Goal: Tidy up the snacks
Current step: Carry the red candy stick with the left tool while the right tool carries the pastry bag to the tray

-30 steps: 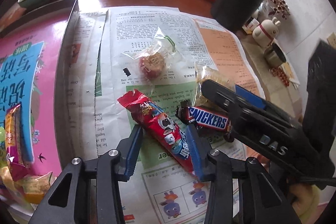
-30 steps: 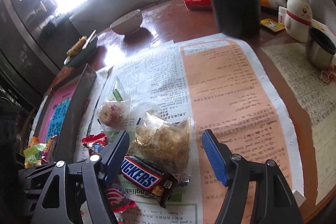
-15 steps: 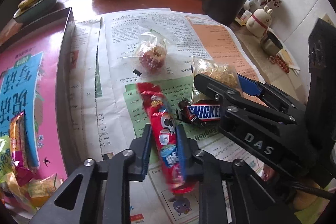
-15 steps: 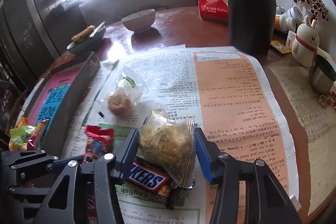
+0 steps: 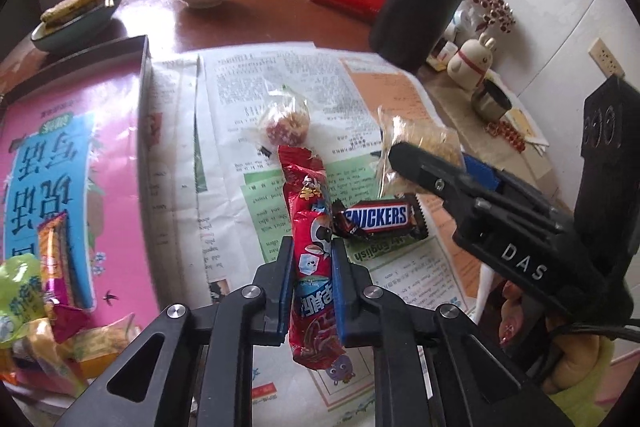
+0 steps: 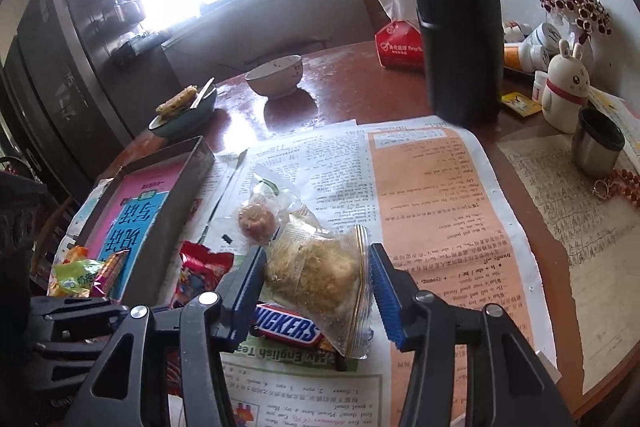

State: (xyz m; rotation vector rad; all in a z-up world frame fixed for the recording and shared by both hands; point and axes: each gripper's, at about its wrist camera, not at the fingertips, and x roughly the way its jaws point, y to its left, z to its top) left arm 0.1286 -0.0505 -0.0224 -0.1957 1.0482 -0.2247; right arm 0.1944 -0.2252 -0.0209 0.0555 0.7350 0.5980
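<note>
1. My left gripper (image 5: 311, 273) is clamped tight on the long red snack stick (image 5: 310, 239), which pokes out past both ends of the pads.
2. My right gripper (image 6: 316, 277) has squeezed onto the clear bag of crumbly pastry (image 6: 316, 277).
3. The Snickers bar (image 5: 378, 219) lies on the newspaper (image 6: 440, 195) under the pastry bag.
4. The pink box (image 5: 60, 131) sits left with wrapped snacks (image 5: 36, 291) in it.

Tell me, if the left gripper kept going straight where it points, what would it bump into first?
Probably the newspaper. The left gripper, shut on the long red snack packet, points down at the paper, with the round wrapped pastry just beyond. Depth is unclear.
</note>
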